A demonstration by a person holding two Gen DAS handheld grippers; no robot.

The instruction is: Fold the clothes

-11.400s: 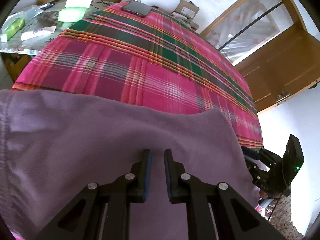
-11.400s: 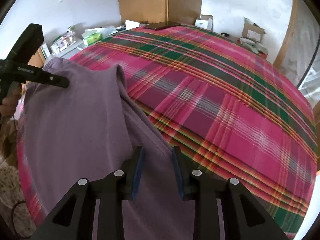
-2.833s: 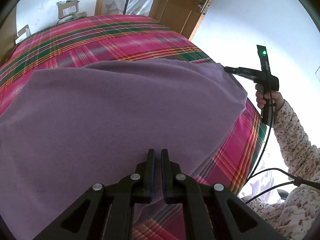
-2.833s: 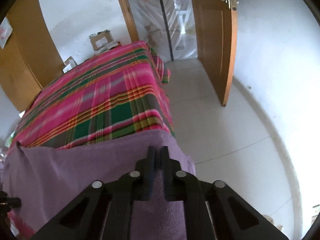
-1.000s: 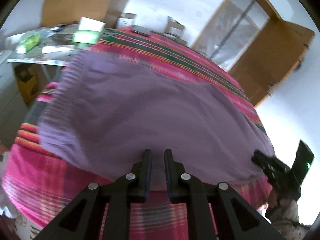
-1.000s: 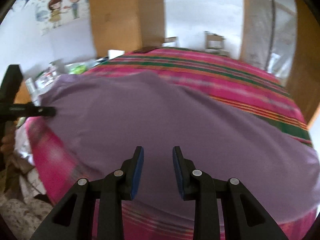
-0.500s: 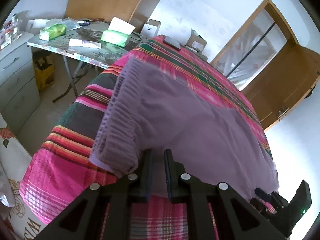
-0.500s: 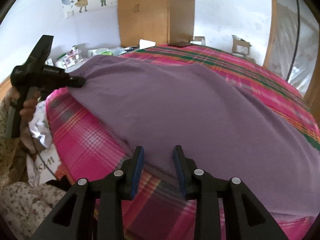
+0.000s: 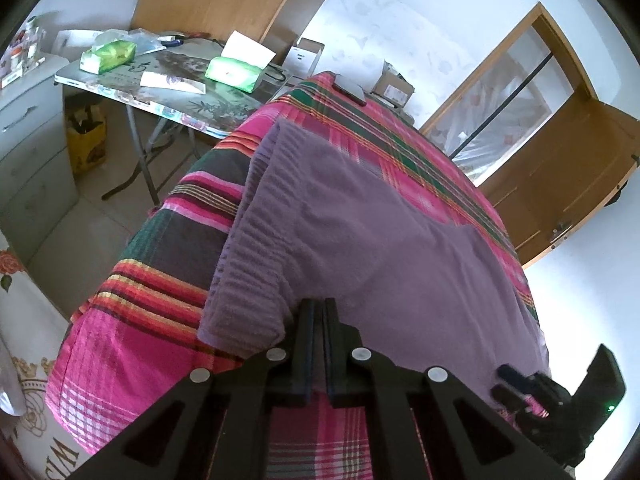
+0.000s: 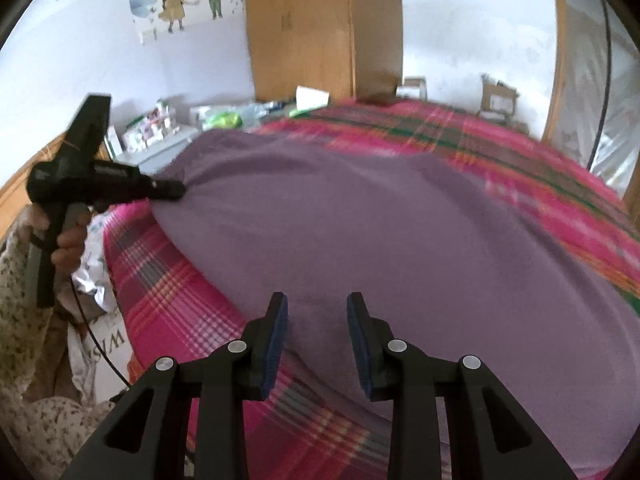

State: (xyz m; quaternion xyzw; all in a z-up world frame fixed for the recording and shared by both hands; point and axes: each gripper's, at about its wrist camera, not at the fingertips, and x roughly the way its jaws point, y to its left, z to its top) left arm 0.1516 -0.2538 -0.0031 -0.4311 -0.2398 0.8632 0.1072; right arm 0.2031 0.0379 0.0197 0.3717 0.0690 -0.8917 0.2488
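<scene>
Since half a second ago, your left gripper [image 9: 317, 308] has clamped the purple garment's [image 9: 400, 264] near hem on the plaid bedspread [image 9: 160, 248]; your right gripper [image 10: 317, 307] hovers parted above it, fold unstarted.

Both wrist views look low across the bed [image 9: 168, 240], sharing the purple garment [image 10: 360, 220].

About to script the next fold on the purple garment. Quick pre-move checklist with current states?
1. Left gripper shut on the purple garment: ok.
2. Right gripper gripping cloth: not ok, open with the garment edge between the jaws.
3. Garment spread flat on the plaid bedspread: ok apart from a bunched ribbed hem by the left gripper.
4. Fold path free of objects: ok.
5. Right view sharp: not ok, blurred.
</scene>
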